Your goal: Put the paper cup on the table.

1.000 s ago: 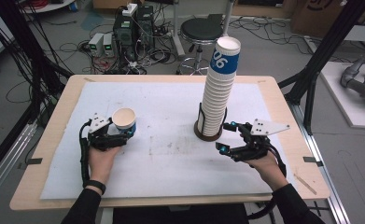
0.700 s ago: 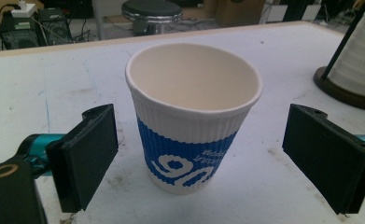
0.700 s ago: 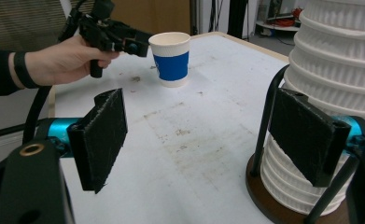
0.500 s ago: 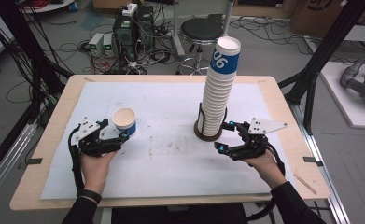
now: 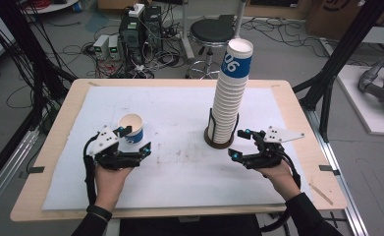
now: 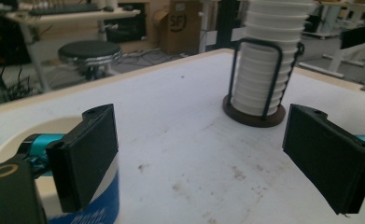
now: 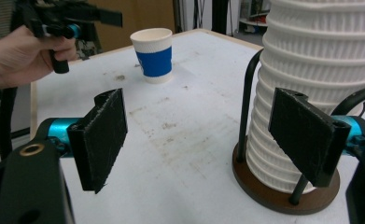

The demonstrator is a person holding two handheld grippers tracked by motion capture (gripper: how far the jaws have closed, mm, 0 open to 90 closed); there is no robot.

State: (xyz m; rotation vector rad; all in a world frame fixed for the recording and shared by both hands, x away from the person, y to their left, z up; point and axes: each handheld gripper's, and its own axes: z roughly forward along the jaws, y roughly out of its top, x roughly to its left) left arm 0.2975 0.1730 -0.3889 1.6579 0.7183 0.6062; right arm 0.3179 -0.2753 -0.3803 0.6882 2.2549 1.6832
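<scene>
Both grippers are black with flat black jaws, teal fittings, grey three-cornered plates, black cables and dark sleeves.

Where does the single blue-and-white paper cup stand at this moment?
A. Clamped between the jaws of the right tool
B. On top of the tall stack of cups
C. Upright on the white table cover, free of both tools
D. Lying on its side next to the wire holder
C: the single cup stands upright on the table cover, and the left tool is open beside it, not gripping it.
</scene>
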